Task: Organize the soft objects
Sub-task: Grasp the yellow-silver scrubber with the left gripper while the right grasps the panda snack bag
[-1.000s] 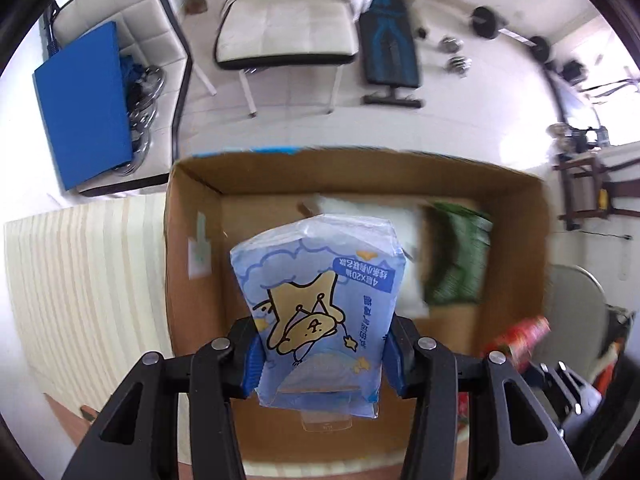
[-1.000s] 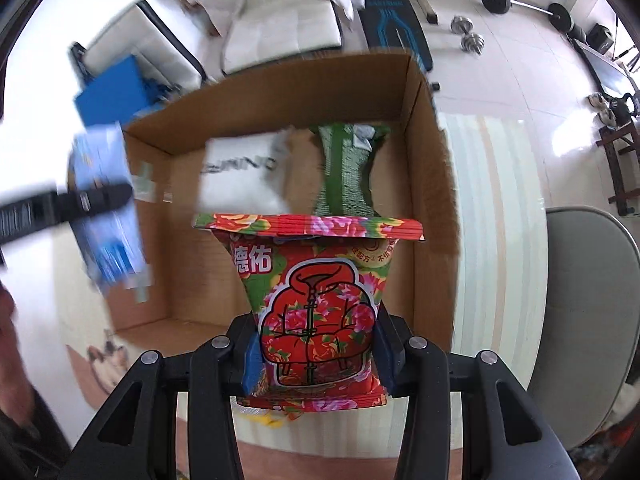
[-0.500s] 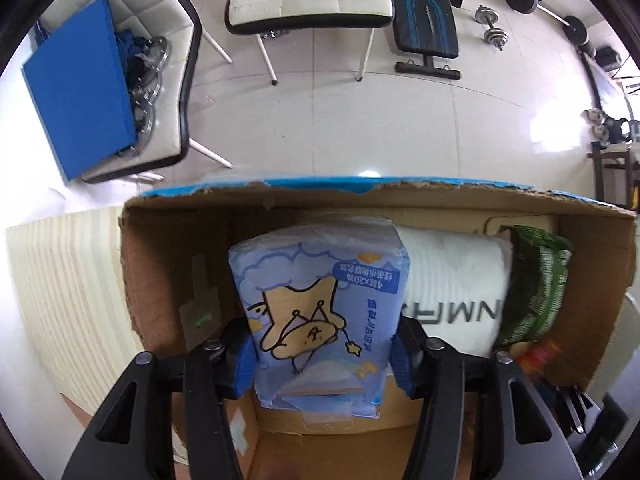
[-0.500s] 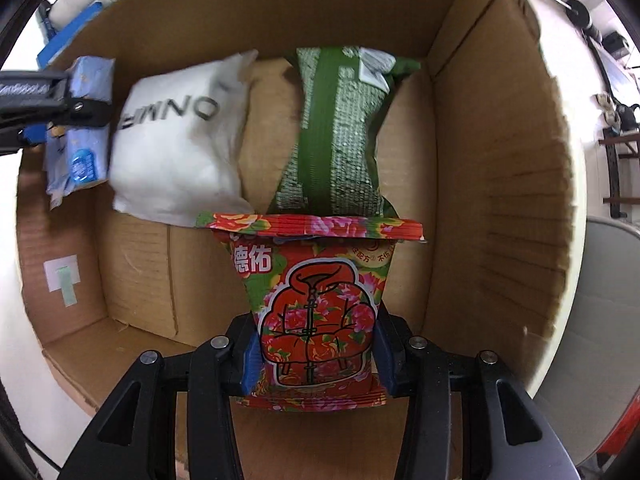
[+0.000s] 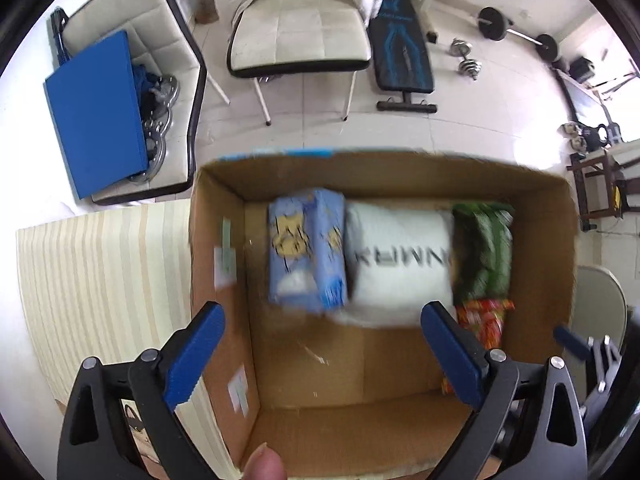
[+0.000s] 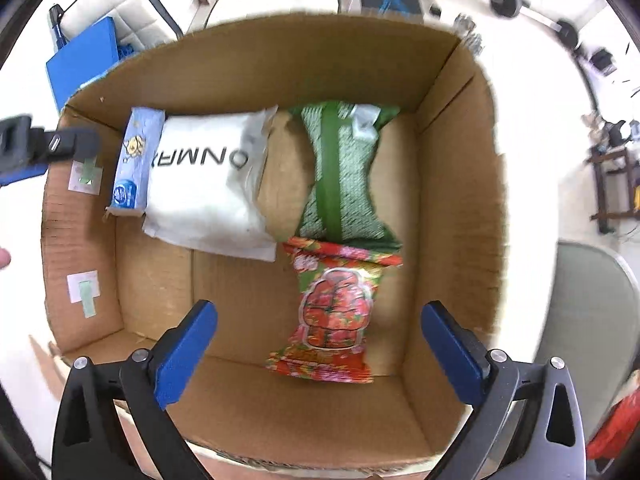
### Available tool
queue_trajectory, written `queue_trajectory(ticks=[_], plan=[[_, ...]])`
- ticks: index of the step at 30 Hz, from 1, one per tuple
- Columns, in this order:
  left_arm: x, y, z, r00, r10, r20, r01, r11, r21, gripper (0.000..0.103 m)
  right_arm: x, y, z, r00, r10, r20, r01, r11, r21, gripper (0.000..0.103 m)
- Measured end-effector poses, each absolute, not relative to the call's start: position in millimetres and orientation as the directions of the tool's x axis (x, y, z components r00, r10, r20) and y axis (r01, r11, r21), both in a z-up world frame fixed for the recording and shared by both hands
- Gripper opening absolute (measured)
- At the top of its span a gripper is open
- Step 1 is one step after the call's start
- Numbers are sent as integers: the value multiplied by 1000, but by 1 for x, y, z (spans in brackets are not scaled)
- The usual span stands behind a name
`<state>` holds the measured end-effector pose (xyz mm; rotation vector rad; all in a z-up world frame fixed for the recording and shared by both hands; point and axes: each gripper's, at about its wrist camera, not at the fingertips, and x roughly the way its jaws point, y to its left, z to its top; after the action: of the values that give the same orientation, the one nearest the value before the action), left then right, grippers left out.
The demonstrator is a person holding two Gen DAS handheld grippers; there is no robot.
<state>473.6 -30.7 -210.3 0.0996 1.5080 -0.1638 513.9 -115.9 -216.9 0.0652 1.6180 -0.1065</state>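
A cardboard box [image 5: 560, 264] [image 6: 452, 184] holds four soft packs. A blue tissue pack [image 5: 306, 248] [image 6: 134, 160] lies at the left beside a white pouch [image 5: 400, 264] [image 6: 208, 184]. A green packet [image 5: 484, 252] [image 6: 344, 176] lies at the right, with a red floral packet [image 6: 332, 312] [image 5: 486, 320] in front of it. My left gripper [image 5: 322, 340] is open and empty above the box's near left part. My right gripper [image 6: 320, 340] is open and empty above the red packet.
The box stands on a striped mat [image 5: 104, 280]. Beyond it are white chairs [image 5: 296, 28], a blue board [image 5: 96, 112], a weight bench [image 5: 400, 48] and dumbbells [image 5: 466, 56] on the tiled floor. A grey chair [image 6: 592, 312] stands at the right.
Both grippers opened and pulled back. The blue tissue pack dropped beside the white pouch; the red floral packet dropped in front of the green packet.
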Motion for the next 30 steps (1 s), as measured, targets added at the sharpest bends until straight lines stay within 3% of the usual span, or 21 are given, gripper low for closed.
queue_trajectory(ticks=[4, 11, 17, 23, 24, 26, 27, 30], plan=[[439, -26, -188, 168, -10, -986, 160, 987, 17, 101, 499, -115, -195, -9, -9, -1000, 130, 991, -10, 103], [390, -18, -150, 261, -34, -965, 128, 992, 0, 100, 468, -112, -149, 135, -26, -990, 134, 991, -8, 103], [337, -6, -122, 328, -23, -944, 60, 998, -3, 100, 440, -111, -100, 279, 35, -960, 151, 985, 80, 103], [278, 41, -178, 210, -58, -976, -107, 991, -82, 100, 379, -122, -100, 252, 156, -955, 240, 946, 218, 103], [271, 45, -197, 157, -75, -985, -119, 988, -94, 94, 369, -124, -110, 237, 183, -954, 266, 932, 245, 103], [261, 45, -231, 59, -92, -994, -120, 988, -99, 56, 352, -124, -141, 178, 227, -958, 312, 910, 273, 102], [257, 43, -249, 12, -93, -996, -115, 989, -94, 52, 344, -122, -161, 142, 254, -957, 335, 897, 288, 99], [247, 39, -275, -36, -96, -995, -116, 989, -91, 51, 331, -112, -211, 73, 293, -953, 372, 879, 299, 73]])
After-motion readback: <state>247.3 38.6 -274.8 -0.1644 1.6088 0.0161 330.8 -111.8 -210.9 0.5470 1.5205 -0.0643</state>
